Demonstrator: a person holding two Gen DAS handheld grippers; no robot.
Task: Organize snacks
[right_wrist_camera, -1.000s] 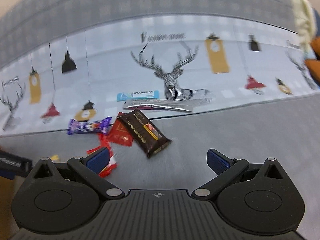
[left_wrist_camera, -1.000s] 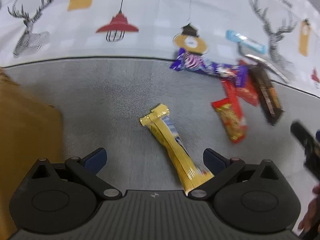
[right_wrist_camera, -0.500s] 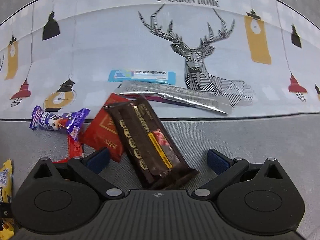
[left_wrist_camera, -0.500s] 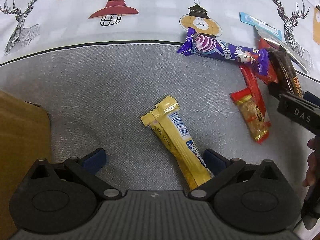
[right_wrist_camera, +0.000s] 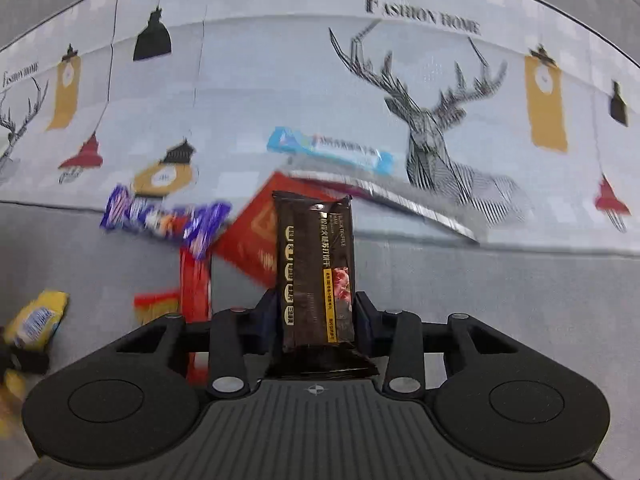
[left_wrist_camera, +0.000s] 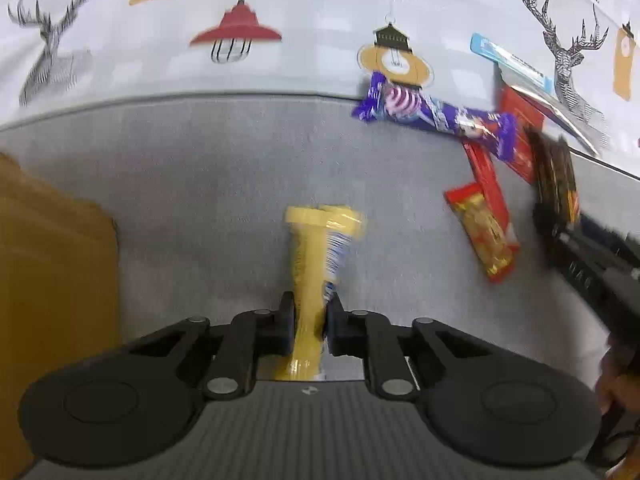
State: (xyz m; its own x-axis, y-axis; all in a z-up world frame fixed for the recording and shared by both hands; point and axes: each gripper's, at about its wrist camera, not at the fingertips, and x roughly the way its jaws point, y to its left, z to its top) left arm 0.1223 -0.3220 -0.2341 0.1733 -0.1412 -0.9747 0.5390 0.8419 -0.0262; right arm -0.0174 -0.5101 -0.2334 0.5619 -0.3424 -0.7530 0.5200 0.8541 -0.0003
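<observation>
My left gripper (left_wrist_camera: 310,312) is shut on a yellow snack bar (left_wrist_camera: 314,256) that sticks out forward over the grey mat. My right gripper (right_wrist_camera: 316,308) is shut on a dark brown chocolate bar (right_wrist_camera: 316,264), held upright between the jaws. The right gripper with the brown bar (left_wrist_camera: 554,176) also shows at the right edge of the left wrist view. The yellow bar (right_wrist_camera: 38,316) shows at the left edge of the right wrist view.
A purple candy wrapper (left_wrist_camera: 432,114), red snack packs (left_wrist_camera: 482,232), a red flat pack (right_wrist_camera: 256,236), a blue bar (right_wrist_camera: 332,150) and a silver sachet (right_wrist_camera: 400,200) lie around the mat's far edge. A cardboard box (left_wrist_camera: 52,280) stands at the left.
Both grippers have shut: the left on the yellow bar, the right on the brown chocolate bar. Both bars now point straight ahead between the jaws.
</observation>
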